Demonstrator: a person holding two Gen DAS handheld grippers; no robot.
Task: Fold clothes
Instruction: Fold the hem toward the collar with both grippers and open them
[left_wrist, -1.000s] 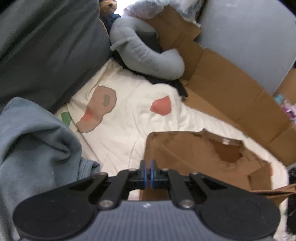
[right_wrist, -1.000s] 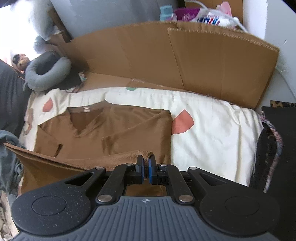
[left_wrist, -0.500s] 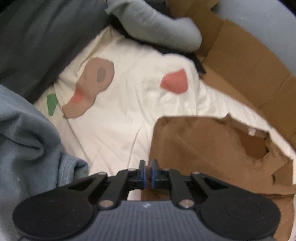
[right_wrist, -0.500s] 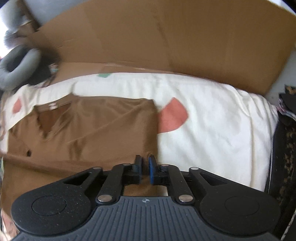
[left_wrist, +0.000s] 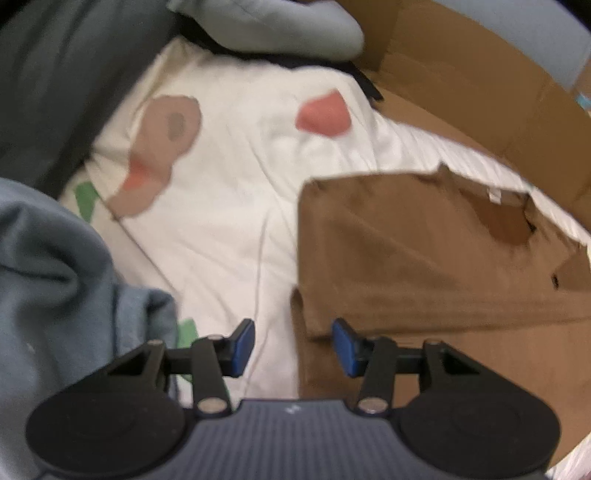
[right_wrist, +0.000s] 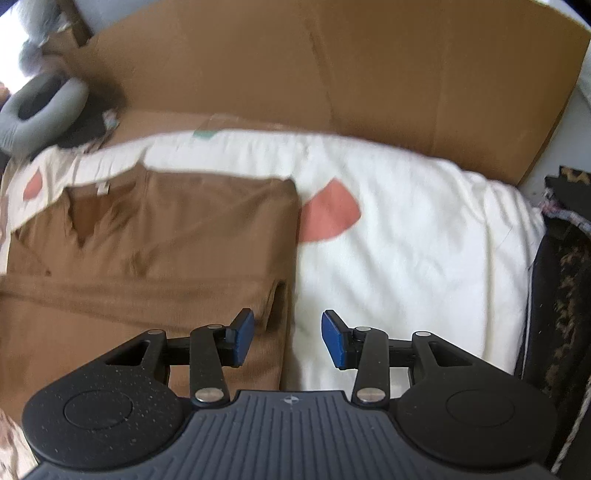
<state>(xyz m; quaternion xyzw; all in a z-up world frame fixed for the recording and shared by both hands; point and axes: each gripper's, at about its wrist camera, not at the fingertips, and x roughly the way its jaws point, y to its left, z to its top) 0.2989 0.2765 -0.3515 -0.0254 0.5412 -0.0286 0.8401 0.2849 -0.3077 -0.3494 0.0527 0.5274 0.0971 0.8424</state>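
Left wrist view: left tool (left_wrist: 293, 345) spread wide, empty, over the left edge of the brown shirt (left_wrist: 424, 251) on the white sheet (left_wrist: 236, 192).
Right wrist view: right tool (right_wrist: 288, 338) spread, empty, over the brown shirt's (right_wrist: 177, 236) right edge.

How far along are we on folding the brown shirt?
Done: the brown shirt lies on the white sheet with its lower half folded up across the body. In hand: nothing; left gripper and right gripper are open at its edges. Left: further folds; the blue-grey garment lies unfolded.
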